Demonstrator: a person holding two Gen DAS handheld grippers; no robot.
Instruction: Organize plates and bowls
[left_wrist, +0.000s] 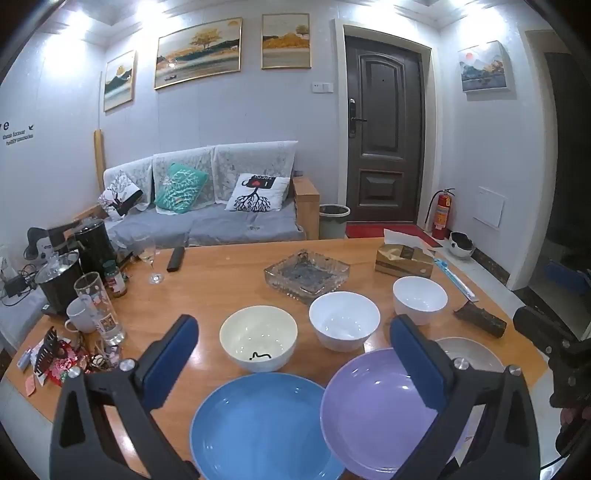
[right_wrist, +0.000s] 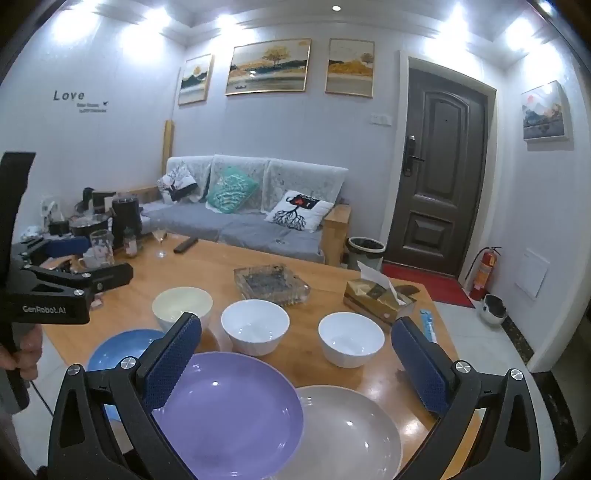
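Living room with grey sofa (left_wrist: 207, 218) and dark door (left_wrist: 384, 140) behind; wooden desk (left_wrist: 221, 273) in front, carrying all the crockery.

Three plates along the near edge: blue plate (left_wrist: 258, 424) on the left, purple plate (right_wrist: 229, 413) in the middle with its rim lapping over the grey-white plate (right_wrist: 351, 432) on the right. Behind them, a loose row of three bowls, each apart from the next: cream bowl (left_wrist: 258, 341), white bowl (left_wrist: 343, 319), smaller white bowl (left_wrist: 419, 297). Glass ashtray (left_wrist: 306, 275) and tissue box (left_wrist: 402, 258) farther back, clear of the dishes; cups and clutter kept to the far left.

Left claw (left_wrist: 295, 350) spread wide and empty, tilted down over the blue and purple plates. Right claw (right_wrist: 295, 354) likewise wide and empty, above the purple and grey-white plates. Probably poised that way to straddle a rim on first reach. Nothing stacked yet apart from that overlap; like laid beside like suggests plates onto plates, bowls nested into bowls.
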